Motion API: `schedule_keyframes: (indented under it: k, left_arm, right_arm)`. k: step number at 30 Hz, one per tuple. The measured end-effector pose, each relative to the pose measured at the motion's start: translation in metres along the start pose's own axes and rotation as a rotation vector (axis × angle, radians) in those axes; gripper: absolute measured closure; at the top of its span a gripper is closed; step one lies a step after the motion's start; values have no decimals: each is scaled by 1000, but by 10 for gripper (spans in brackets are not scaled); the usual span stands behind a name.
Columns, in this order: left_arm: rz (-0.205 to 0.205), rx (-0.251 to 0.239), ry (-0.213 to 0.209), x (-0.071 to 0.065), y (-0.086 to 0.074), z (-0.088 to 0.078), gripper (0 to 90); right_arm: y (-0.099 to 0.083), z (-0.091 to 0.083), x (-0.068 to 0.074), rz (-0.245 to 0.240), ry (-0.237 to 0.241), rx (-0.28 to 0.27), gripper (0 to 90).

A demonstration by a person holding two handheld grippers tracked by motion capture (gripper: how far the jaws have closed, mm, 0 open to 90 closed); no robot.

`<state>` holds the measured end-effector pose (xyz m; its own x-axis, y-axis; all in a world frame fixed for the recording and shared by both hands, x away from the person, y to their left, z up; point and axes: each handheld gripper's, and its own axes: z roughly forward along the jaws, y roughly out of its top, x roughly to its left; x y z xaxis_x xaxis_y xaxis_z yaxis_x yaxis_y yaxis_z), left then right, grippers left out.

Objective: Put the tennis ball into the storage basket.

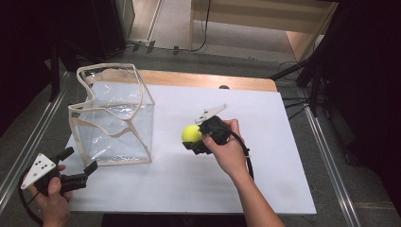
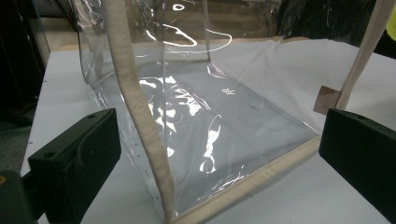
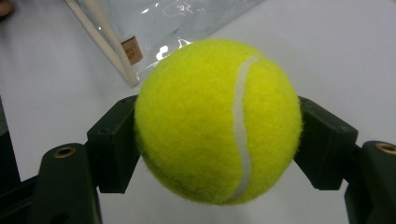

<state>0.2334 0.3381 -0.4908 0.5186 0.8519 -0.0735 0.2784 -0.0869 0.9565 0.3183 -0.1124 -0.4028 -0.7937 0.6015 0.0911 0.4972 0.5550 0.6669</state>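
- Tennis ball (image 3: 218, 121) sits squarely between your right gripper's (image 3: 219, 140) two black jaws, one pad pressed to each flank, so that gripper is clamped on the ball with little more than the ball's width between the pads.
- Its white seam runs top to bottom on the face turned to the right gripper view, and the ball bulges well forward of the jaw tips.
- From the high view, your right hand (image 1: 230, 150) wraps the gripper body, and the ball (image 1: 192, 134) pokes out on the side toward the clear bag (image 1: 113, 118).
- You hold the ball clear of the white table sheet (image 1: 265, 156), to the right of the bag and near it, not touching it.
- A small white clip-like piece (image 1: 211, 112) lies on the sheet just beyond your right gripper, on the far side from you, also right of the bag.
- Your left gripper (image 1: 75, 165) has its jaws spread wide with nothing pinched; they point at the bag's near left corner from just outside it.
- In the left gripper view, the bag's cream-trimmed bottom edge (image 2: 252, 179) and one upright trim strip (image 2: 140, 116) stand between the two jaws, and neither pad touches them.
- The bag stands upright with its mouth open at the top, and a small tan label (image 2: 325, 99) shows on its far side.
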Motion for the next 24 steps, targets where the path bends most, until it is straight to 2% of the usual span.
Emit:
schedule_keyframes:
  k: [5, 24]
  left_arm:
    - [5, 0, -1, 0, 0, 0, 0]
    - [5, 3, -3, -1, 0, 1, 0]
  right_arm:
    - [12, 1, 3, -1, 17, -16, 237]
    - [51, 1, 7, -57, 52, -35, 237]
